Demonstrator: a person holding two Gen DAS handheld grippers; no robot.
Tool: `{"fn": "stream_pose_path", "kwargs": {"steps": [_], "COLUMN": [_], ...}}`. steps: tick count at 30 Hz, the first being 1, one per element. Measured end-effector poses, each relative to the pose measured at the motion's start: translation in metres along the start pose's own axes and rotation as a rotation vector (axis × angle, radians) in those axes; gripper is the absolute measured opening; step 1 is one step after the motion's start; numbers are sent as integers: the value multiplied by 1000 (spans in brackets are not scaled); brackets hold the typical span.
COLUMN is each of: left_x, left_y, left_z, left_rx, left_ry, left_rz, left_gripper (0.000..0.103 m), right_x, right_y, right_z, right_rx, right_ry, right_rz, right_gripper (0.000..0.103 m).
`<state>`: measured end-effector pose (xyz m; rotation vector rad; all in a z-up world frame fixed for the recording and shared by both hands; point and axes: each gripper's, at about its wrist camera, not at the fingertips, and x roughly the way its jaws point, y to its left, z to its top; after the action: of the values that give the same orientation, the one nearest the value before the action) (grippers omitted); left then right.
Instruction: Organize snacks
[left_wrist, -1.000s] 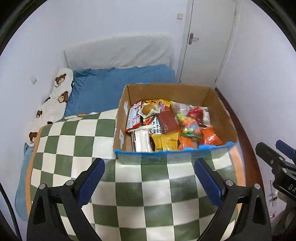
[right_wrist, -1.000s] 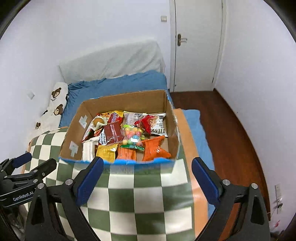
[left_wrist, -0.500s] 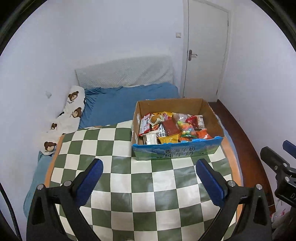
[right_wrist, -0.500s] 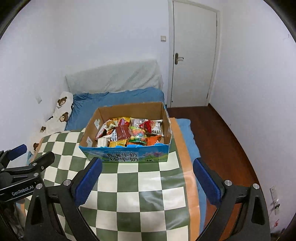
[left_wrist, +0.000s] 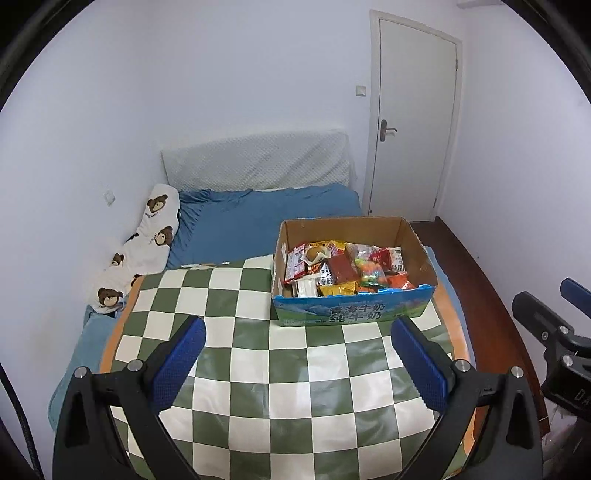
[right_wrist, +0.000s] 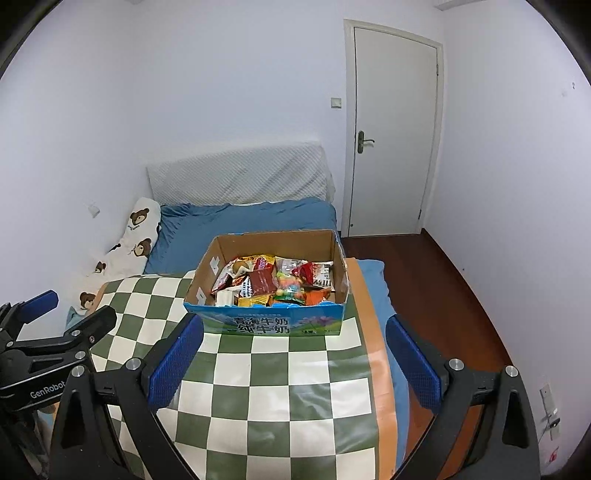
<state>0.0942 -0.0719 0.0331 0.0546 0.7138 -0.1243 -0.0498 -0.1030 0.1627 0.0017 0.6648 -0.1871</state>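
Note:
A cardboard box (left_wrist: 351, 315) with a blue printed front sits at the far right of a green-and-white checkered mat (left_wrist: 258, 369). It holds several mixed snack packets (left_wrist: 343, 269), red, yellow and orange. It also shows in the right wrist view (right_wrist: 266, 325), with its snacks (right_wrist: 277, 282). My left gripper (left_wrist: 299, 363) is open and empty, held well back above the mat. My right gripper (right_wrist: 293, 360) is open and empty, also well back from the box. Each gripper shows at the edge of the other's view.
The mat lies on a bed with a blue sheet (left_wrist: 258, 218). A white bear-print pillow (left_wrist: 144, 243) lies along the left wall. A padded headboard (left_wrist: 258, 162) stands behind. A closed white door (left_wrist: 413, 122) and brown wooden floor (right_wrist: 443, 295) are at the right.
Both grippers have pulled back and up from the box. The box now looks smaller and farther away, and its printed front has come into view. Both stay open.

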Motion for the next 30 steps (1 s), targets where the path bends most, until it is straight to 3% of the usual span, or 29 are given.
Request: {"fn": "stream_pose_path", "kwargs": {"steps": [10, 22, 30], "left_x": [48, 127, 158], "left_y": [-4, -10, -13], "left_z": [13, 32, 43], "left_rx": [-17, -24, -36], "left_ry": [74, 150, 161], "left_rz": [-9, 18, 36], "left_gripper": [103, 103, 103], "right_x": [43, 134, 184], "right_y": [-7, -18, -20], "right_z": [8, 21, 25], "right_rx": [14, 50, 43], "right_ry": [32, 98, 149], "right_rz": [0, -10, -30], "right_gripper": [101, 101, 101]}}
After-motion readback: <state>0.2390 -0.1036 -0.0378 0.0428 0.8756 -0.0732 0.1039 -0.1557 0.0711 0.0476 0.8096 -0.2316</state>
